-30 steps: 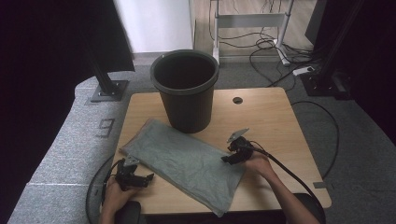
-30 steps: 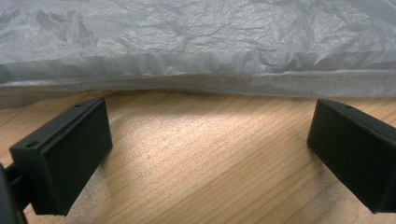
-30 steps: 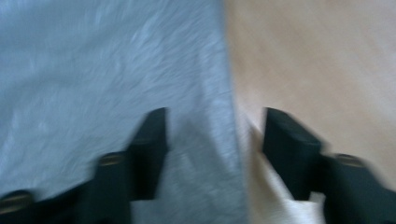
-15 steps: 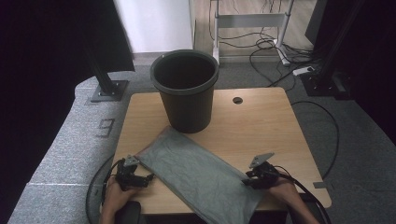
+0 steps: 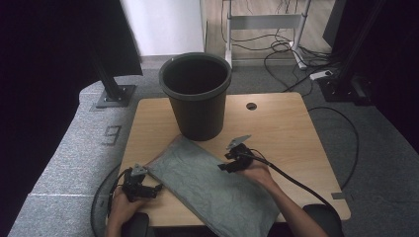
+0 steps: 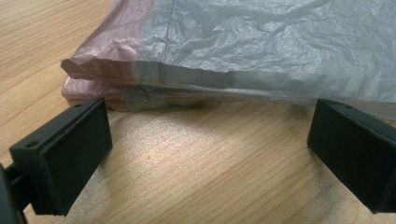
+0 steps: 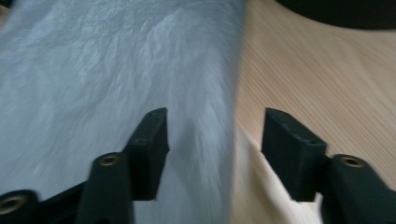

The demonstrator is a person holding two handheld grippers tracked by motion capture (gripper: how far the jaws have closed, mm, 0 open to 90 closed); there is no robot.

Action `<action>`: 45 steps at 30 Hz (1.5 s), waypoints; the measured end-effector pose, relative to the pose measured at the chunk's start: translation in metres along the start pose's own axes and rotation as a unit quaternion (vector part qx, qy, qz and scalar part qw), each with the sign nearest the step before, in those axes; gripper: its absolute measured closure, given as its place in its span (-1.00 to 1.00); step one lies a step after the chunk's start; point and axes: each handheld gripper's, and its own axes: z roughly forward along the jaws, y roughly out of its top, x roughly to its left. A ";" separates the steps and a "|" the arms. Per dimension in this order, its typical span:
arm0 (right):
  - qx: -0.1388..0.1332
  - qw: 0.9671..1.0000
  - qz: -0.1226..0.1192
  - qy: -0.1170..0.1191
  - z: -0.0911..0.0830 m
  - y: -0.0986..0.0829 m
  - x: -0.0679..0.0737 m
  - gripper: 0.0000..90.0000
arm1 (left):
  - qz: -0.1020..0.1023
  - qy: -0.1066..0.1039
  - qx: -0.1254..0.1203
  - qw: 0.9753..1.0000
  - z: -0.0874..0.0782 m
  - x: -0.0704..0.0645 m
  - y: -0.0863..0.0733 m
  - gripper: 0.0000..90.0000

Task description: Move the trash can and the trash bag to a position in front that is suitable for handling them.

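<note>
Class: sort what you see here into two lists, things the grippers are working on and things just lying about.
In the job:
bag
bin
left gripper
right gripper

Lying about:
floor cables
power strip
stand

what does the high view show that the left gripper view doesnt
High view alone: the black bin standing upright at the far side of the table, the right gripper over the bag's right edge, both hands, and the floor cables. Left gripper view alone: the bag's near corner up close, a pink layer under the grey plastic, and the left gripper with its fingers wide apart, short of that corner. Both: the grey bag lying flat on the wooden table.
</note>
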 end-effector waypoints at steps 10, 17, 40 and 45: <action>0.018 0.999 -0.023 -0.022 0.023 0.006 -0.004 0.79 | 0.000 0.000 0.000 1.000 0.000 0.000 0.000 -1.00; 0.029 0.998 0.007 -0.057 -0.001 -0.013 -0.019 0.94 | 0.000 0.000 0.000 1.000 0.000 0.000 0.000 -1.00; 0.007 0.976 0.109 -0.187 -0.115 -0.079 -0.082 -0.23 | -0.001 0.001 -0.001 1.000 0.000 0.000 0.000 -1.00; -0.006 0.987 0.101 -0.127 -0.100 -0.076 -0.067 -0.54 | -0.001 0.001 -0.001 1.000 0.000 0.000 0.000 -1.00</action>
